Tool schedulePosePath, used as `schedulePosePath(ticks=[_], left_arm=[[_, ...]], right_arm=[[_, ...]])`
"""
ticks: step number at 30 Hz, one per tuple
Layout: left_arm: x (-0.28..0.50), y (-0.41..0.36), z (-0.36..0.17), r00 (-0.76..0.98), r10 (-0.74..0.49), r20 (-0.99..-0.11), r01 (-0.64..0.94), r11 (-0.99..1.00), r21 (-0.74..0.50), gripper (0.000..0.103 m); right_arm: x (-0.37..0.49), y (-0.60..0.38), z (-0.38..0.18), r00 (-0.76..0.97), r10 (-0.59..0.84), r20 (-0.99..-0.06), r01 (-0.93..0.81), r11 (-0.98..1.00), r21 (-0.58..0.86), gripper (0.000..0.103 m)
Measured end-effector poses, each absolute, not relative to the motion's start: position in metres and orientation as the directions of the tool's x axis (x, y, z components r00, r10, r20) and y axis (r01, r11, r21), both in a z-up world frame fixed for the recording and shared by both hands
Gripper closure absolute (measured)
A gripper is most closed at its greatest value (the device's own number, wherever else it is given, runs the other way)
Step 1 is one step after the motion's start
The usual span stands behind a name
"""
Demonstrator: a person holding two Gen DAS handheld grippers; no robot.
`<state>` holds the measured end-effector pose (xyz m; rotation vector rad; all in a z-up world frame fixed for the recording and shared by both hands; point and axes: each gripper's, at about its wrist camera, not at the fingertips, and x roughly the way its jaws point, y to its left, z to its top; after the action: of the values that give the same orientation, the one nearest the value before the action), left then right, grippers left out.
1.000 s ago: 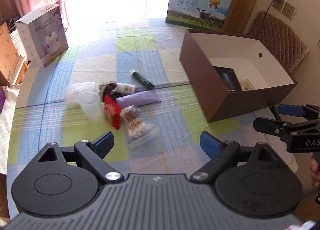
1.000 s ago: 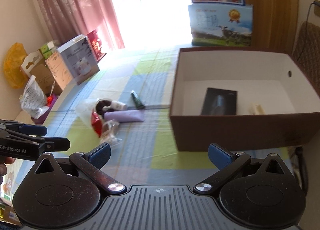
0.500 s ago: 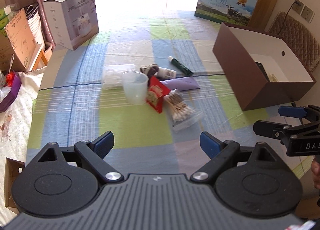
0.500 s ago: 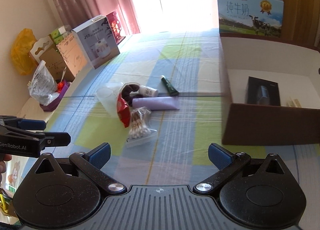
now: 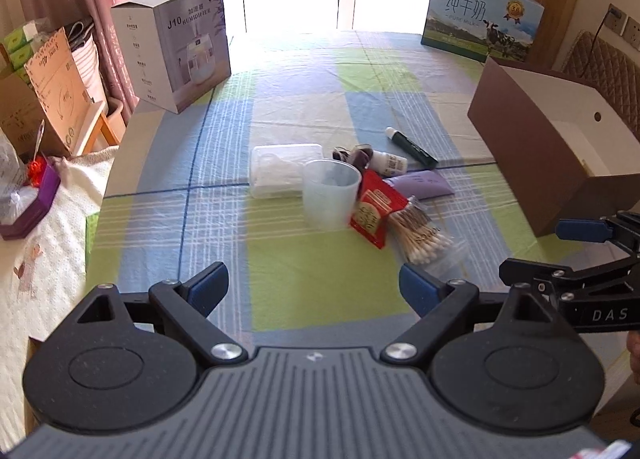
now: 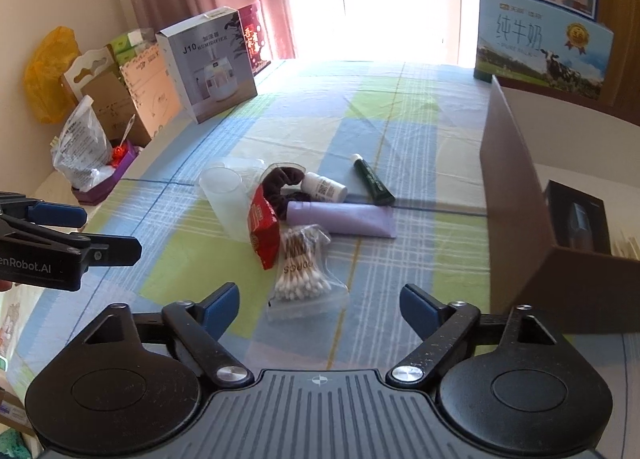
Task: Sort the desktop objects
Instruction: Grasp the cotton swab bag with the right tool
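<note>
A pile of small objects lies mid-table: a clear plastic cup, a red packet, a bag of cotton swabs, a purple tube, a green tube, a small white bottle, a dark scrunchie and a clear flat case. The brown sorting box stands at the right and holds a black box. My left gripper is open and empty, short of the pile. My right gripper is open and empty just before the swab bag.
A humidifier box stands at the table's far left and a milk carton box at the far right. Cardboard boxes and bags sit on the floor past the left table edge. A checked cloth covers the table.
Both grippers swung left, away from the brown box and toward the pile, which now sits centred in both views. Both stay open and empty.
</note>
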<state>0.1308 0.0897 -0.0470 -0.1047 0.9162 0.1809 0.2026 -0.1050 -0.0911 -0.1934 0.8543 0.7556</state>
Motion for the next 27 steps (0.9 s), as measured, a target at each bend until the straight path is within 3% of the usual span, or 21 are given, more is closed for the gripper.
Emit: schedulePosePath(ticks=[10, 21, 27], left_arm=[[0.158, 0.104, -0.071, 0.596, 0.091, -0.798, -0.156, 0.988, -0.004, 0.014], [0.185, 0.112, -0.095, 0.578, 0.088, -0.811, -0.106, 0.994, 0.033, 0.014], [0.195, 0.112, -0.103, 0.572, 0.075, -0.817, -0.081, 0.996, 0.034, 0.014]], right_arm=[[0.225, -0.067, -0.127, 0.398, 0.499, -0.77, -0.7, 0.707, 0.096, 0.046], [0.246, -0.042, -0.158, 0.379, 0.468, -0.798, -0.702, 0.708, 0.081, 0.057], [0.245, -0.044, -0.163, 0.391, 0.456, -0.8, -0.696, 0.715, 0.067, 0.075]])
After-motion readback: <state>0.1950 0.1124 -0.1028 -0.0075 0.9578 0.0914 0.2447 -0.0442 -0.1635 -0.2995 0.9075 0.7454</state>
